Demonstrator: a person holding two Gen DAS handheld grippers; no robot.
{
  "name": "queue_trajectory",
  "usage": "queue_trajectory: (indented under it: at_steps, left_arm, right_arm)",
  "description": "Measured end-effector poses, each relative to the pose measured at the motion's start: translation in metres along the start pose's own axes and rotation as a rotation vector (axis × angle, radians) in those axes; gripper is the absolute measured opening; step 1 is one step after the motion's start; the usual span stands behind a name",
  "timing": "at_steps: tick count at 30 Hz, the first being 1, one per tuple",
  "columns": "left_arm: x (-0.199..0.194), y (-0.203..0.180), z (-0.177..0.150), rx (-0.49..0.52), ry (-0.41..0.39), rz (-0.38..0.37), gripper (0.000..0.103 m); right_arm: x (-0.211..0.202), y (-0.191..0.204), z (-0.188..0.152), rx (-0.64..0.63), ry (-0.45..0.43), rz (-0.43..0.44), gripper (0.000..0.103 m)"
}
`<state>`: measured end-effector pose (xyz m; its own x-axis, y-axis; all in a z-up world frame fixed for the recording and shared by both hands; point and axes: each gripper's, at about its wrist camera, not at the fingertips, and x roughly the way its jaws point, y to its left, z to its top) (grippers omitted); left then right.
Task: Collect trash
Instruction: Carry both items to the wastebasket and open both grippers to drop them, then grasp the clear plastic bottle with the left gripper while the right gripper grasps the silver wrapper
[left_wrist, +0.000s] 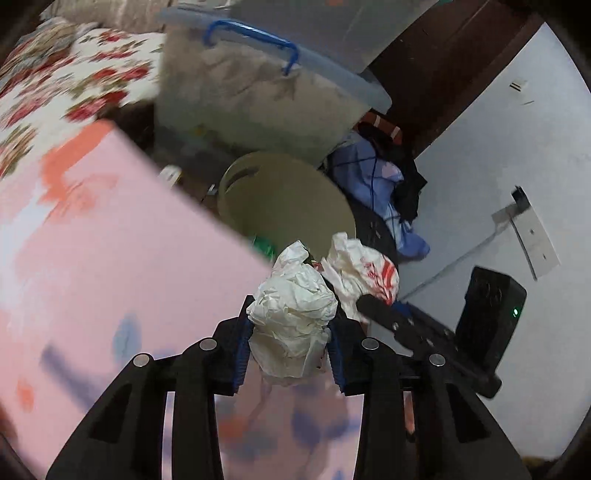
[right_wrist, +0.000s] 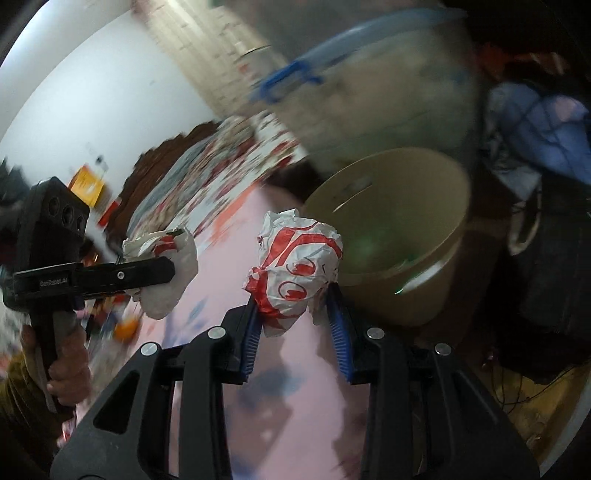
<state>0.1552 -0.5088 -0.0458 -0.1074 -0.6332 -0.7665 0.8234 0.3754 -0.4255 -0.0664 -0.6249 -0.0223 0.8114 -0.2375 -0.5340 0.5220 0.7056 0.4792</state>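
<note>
My left gripper (left_wrist: 291, 325) is shut on a crumpled white paper wad (left_wrist: 295, 306), held above the edge of the pink mat near the tan waste bin (left_wrist: 284, 195). My right gripper (right_wrist: 295, 314) is shut on a crumpled red-and-white wrapper (right_wrist: 295, 269), just left of the bin (right_wrist: 399, 236). The bin stands open and holds some green and white trash. The right gripper with its wrapper (left_wrist: 365, 277) shows in the left wrist view, close beside the white wad. The left gripper (right_wrist: 147, 273) with its wad (right_wrist: 166, 273) shows at the left of the right wrist view.
A pink play mat (left_wrist: 110, 277) covers the floor at left. A lidded clear storage box (left_wrist: 266, 96) with blue handle stands behind the bin. Blue clothes (left_wrist: 388, 184) lie to the bin's right. A black device (left_wrist: 487, 314) sits by the white wall. A floral bedspread (left_wrist: 66, 85) is far left.
</note>
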Motion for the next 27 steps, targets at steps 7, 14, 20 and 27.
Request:
queue_trajectory:
  at_steps: [7,14,20,27]
  left_arm:
    - [0.065,-0.021,0.052,0.022,-0.013,0.057,0.059]
    - [0.024,-0.014,0.034,-0.104,-0.174,0.087,0.073]
    - [-0.052,-0.045,-0.056,0.072,-0.221,0.1,0.073]
    - [-0.136,-0.01,-0.165,0.1,-0.22,0.228,0.073]
  right_arm:
    - [0.023,-0.037,0.052,0.071,-0.036,-0.03,0.077]
    - [0.001,-0.035,0.052,0.125,-0.13,0.005,0.078]
    - [0.006,0.016,0.028,0.063,-0.039,0.179,0.069]
    - [0.041,0.098,-0.021,-0.052,0.165,0.341,0.066]
